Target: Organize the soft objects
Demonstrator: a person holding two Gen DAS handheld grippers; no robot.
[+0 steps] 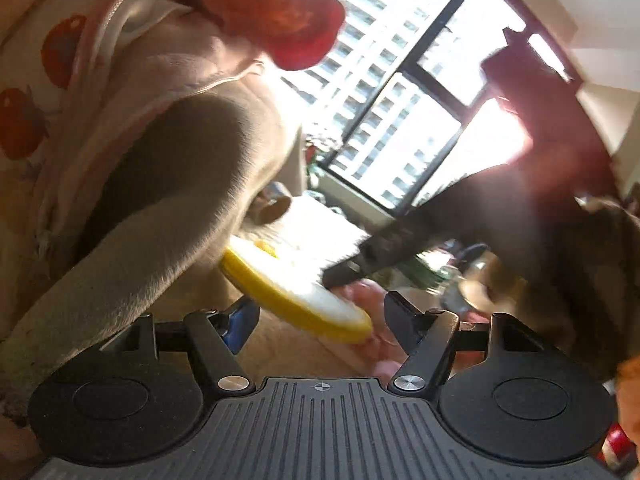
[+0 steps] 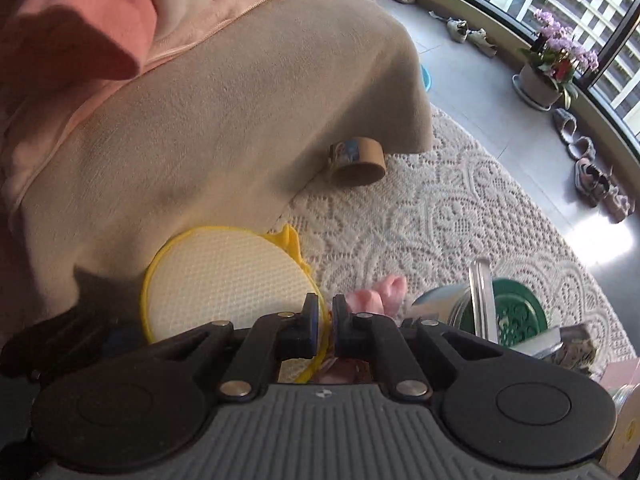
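Right gripper [image 2: 326, 322]: I have its fingers pressed nearly together, pinching the yellow rim of the round pad [image 2: 224, 280] at its right edge.
Round pad: white waffle-textured face, yellow edging, standing tilted against the beige sofa cover [image 2: 224, 120], lower edge at the lace rug [image 2: 420, 216]; in the left view the same pad [image 1: 296, 296] shows edge-on, slanting across between my left fingers.
Left gripper [image 1: 320, 316]: spread wide, nothing between the pads (the pad sits ahead of it; I cannot tell if it touches).
Pink soft item [image 2: 376, 296]: fluffy, just right of my right fingers, on the rug, partly hidden.
Dark bar [image 1: 400, 248]: blurred black shape reaching to the pad from the right in the left view, probably my other tool.
Tape roll [image 2: 356, 162]: brown cardboard, lying on the rug at the foot of the sofa cover.
Green lid-like disc [image 2: 516, 312]: right of the pink item, with a clear upright strip in front.
Pink blanket [image 2: 80, 32]: heaped on the sofa, upper left.
Flower pot [image 2: 548, 76]: by the window, shoes near it.
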